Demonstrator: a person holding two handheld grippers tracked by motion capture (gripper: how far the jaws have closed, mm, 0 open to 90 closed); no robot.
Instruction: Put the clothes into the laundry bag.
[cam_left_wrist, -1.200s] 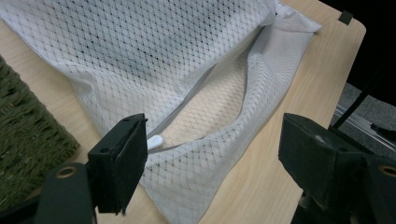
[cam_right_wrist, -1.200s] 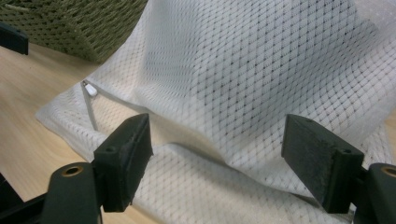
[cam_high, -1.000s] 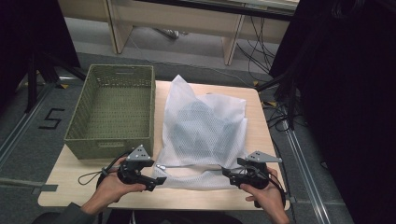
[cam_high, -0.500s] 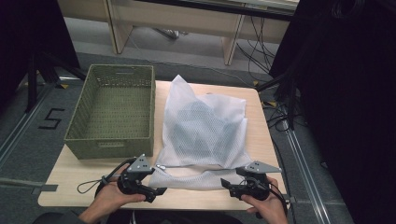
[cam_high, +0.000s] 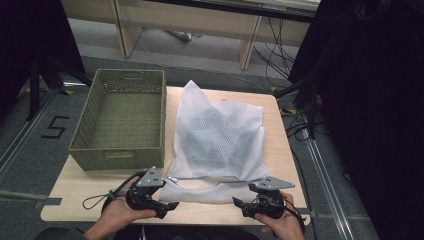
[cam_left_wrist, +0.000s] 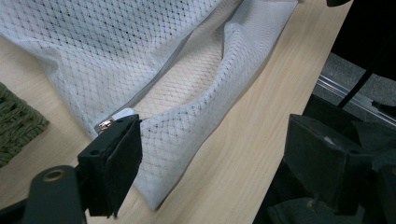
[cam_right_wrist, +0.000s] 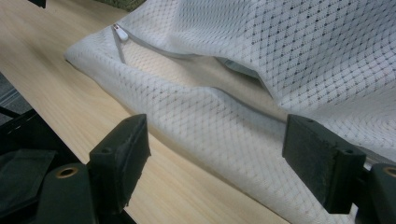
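High view shows the white mesh bag (cam_high: 220, 142) lying mid-frame on the bench (cam_high: 280, 150), its open zipped mouth toward the bottom edge, beside the green basket (cam_high: 120, 117). Both the left gripper (cam_high: 167, 206) and right gripper (cam_high: 239, 204) have fingers spread wide, holding nothing. I'd bite each corner of the lower flap squarely, clear of the zip pull (cam_left_wrist: 105, 124). Something dark shows through the mesh.

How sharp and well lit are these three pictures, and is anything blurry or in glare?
High view: even light on the table, dark surroundings at both sides, mesh bag slightly soft. Left gripper view: mesh weave crisp in mid-frame, near jaws soft, no glare. Right gripper view: the bag's near edge is sharp, far mesh slightly blurred, with soft shadow inside the zip opening.
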